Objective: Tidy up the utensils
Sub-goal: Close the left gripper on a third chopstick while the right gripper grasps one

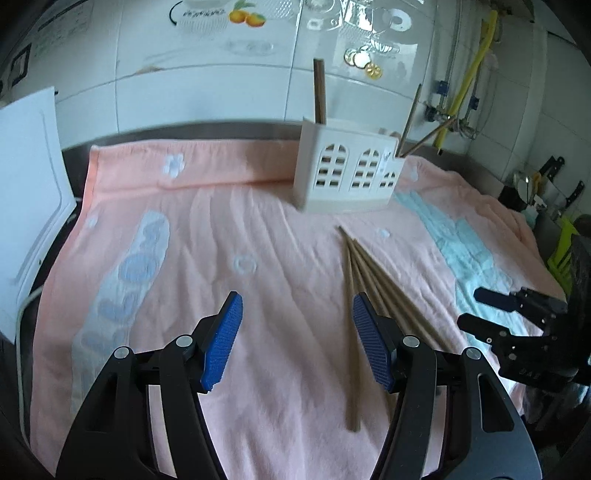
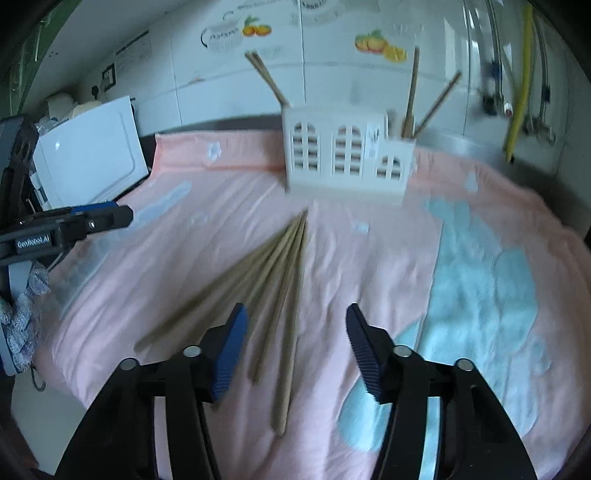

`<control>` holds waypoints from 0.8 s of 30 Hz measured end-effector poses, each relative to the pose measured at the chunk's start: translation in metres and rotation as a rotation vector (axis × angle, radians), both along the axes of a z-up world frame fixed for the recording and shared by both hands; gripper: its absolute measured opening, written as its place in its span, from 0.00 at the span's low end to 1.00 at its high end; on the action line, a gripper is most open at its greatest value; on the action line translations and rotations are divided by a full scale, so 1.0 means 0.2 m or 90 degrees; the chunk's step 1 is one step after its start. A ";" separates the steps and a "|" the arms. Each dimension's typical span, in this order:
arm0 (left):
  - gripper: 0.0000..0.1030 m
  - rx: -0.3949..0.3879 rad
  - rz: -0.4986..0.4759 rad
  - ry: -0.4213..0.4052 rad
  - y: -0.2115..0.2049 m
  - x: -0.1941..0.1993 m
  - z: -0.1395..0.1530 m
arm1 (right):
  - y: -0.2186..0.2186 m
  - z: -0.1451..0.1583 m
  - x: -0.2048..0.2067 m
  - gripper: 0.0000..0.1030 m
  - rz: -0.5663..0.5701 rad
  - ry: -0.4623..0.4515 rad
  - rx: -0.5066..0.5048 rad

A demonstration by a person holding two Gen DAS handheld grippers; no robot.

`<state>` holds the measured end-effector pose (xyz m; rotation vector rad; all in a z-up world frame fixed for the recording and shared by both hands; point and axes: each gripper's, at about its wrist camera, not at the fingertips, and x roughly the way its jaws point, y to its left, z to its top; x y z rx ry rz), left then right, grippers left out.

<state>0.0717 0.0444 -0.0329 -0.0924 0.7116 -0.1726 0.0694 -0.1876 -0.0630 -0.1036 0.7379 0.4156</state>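
Observation:
Several wooden chopsticks (image 1: 360, 273) lie fanned on a pink towel (image 1: 258, 240), tips toward a white utensil holder (image 1: 347, 171) with arched window cut-outs. The holder (image 2: 347, 155) has chopsticks standing in its left and right ends. My left gripper (image 1: 297, 339) is open and empty above the towel, left of the chopsticks. My right gripper (image 2: 293, 350) is open and empty, hovering over the thick ends of the loose chopsticks (image 2: 273, 273). Each gripper shows in the other's view: the right gripper (image 1: 476, 308) and the left gripper (image 2: 110, 218).
A white board (image 1: 29, 192) leans at the left edge of the towel. White tiled wall with fruit stickers (image 1: 247, 16) stands behind. A yellow pipe (image 1: 476, 55) and knives (image 1: 550, 170) are at the far right. A metal scrubber (image 2: 22, 317) hangs at the left.

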 end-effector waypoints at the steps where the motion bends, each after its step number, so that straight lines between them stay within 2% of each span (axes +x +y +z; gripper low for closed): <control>1: 0.60 0.001 -0.001 0.004 0.00 -0.01 -0.02 | 0.00 -0.03 -0.01 0.42 -0.003 0.010 0.001; 3: 0.59 0.000 -0.005 0.011 0.00 -0.03 -0.04 | -0.01 -0.07 -0.02 0.34 -0.006 0.029 0.007; 8: 0.59 -0.003 -0.012 0.030 -0.02 -0.07 -0.11 | 0.00 -0.14 -0.03 0.25 -0.006 0.051 0.001; 10: 0.53 -0.008 -0.018 0.039 -0.03 -0.09 -0.14 | 0.01 -0.16 -0.03 0.18 -0.004 0.058 0.000; 15: 0.41 -0.006 -0.049 0.060 -0.08 -0.11 -0.20 | 0.02 -0.19 -0.02 0.10 -0.001 0.068 0.000; 20: 0.31 -0.002 -0.084 0.081 -0.16 -0.12 -0.27 | 0.03 -0.21 -0.02 0.08 -0.010 0.069 -0.010; 22: 0.24 -0.004 -0.095 0.090 -0.19 -0.11 -0.29 | 0.02 -0.21 -0.02 0.08 -0.013 0.070 -0.008; 24: 0.22 -0.003 -0.104 0.092 -0.21 -0.10 -0.30 | 0.02 -0.21 -0.02 0.08 -0.014 0.070 -0.008</control>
